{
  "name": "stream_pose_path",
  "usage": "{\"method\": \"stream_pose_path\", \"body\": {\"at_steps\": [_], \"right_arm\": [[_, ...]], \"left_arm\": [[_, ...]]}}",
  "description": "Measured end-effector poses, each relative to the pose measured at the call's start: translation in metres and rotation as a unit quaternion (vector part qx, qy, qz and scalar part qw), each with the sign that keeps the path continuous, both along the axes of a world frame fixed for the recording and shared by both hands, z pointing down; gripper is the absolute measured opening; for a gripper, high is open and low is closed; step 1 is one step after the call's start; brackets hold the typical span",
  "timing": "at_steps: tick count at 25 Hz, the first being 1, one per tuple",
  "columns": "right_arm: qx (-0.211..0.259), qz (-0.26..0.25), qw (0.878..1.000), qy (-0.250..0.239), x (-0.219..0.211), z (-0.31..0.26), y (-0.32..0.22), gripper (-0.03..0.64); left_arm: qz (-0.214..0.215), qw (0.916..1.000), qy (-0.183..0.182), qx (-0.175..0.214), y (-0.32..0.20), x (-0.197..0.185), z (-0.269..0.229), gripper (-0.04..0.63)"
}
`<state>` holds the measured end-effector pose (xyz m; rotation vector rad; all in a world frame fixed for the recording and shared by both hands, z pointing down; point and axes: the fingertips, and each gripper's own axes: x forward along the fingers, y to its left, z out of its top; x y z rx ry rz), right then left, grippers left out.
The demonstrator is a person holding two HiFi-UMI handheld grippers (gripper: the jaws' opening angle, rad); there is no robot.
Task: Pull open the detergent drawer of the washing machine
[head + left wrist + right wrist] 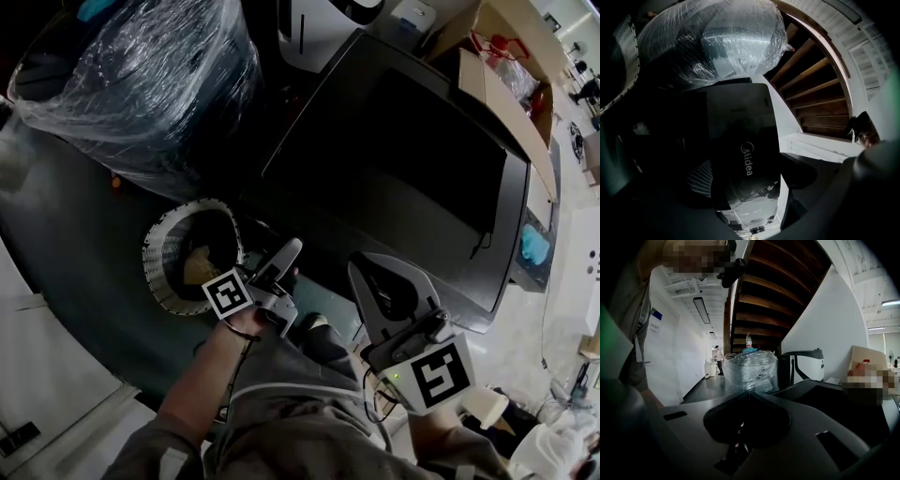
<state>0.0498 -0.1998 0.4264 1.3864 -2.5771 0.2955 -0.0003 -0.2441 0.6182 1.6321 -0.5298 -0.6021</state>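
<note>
My right gripper (746,394) has its jaws pressed together with nothing between them. The left gripper (287,262) looks spread and empty, though its own view is so dark that I hold that loosely. Both hang in the air just short of the washer (403,159), touching nothing, so I judge the task as 0 steps done. The drawer should be on the front face below the washer's near edge, but I cannot pick it out. The left gripper view gives me only a dark panel carrying the Midea mark (747,159) and a glossy strip beneath it. Nothing visible is pulled out. What remains is all of it: bring 1 gripper to the drawer front, close on its lip and pull straight out. Further out, a round slatted basket (150,253) stands on the floor just left of the left gripper, with something pale yellow (199,264) lying in it. An open cardboard box (497,94) beyond the washer holds something red (502,45). A large bundle (141,75) in clear film stands beside the basket.
</note>
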Motion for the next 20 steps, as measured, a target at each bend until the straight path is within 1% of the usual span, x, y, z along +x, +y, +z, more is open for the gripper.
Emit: {"method": "stream_pose_path", "body": {"at_steps": [10, 20], "right_arm": [[-0.004, -0.003, 1.000, -0.002, 0.001, 0.000, 0.001, 0.034], [-0.008, -0.014, 1.000, -0.005, -0.005, -0.005, 0.007, 0.034]], "left_arm": [[-0.005, 0.9999, 0.002, -0.015, 0.006, -0.003, 0.002, 0.443], [-0.005, 0.9996, -0.002, -0.027, 0.034, -0.022, 0.005, 0.443]]}}
